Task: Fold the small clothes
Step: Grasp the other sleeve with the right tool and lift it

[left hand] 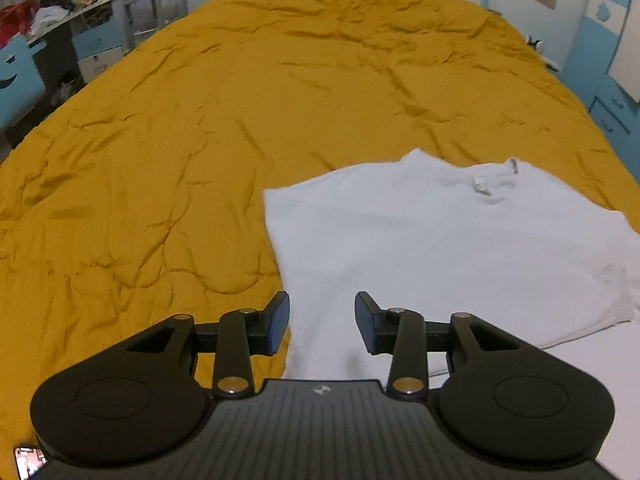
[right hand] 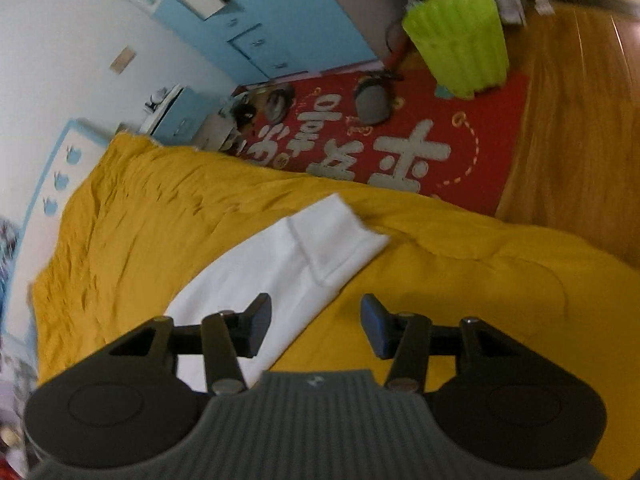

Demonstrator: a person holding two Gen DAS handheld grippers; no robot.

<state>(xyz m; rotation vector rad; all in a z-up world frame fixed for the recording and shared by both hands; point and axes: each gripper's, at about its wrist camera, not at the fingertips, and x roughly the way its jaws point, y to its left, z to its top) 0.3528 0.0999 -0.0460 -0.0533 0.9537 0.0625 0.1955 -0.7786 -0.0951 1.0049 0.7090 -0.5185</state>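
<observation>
Shirt, smooth white, on rumpled mustard quilt.

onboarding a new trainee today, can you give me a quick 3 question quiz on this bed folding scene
1. True or false: the left gripper is shut on the white shirt.
2. Multiple choice: what does the white shirt lie on? A) a red rug B) a mustard yellow bedspread C) a wooden floor
3. Fill in: in the right wrist view, the bright green ribbed bin stands on the ______ beside the bed.

Key
1. False: its jaws are apart and nothing is between them; the right gripper is open too.
2. B
3. red rug
</observation>
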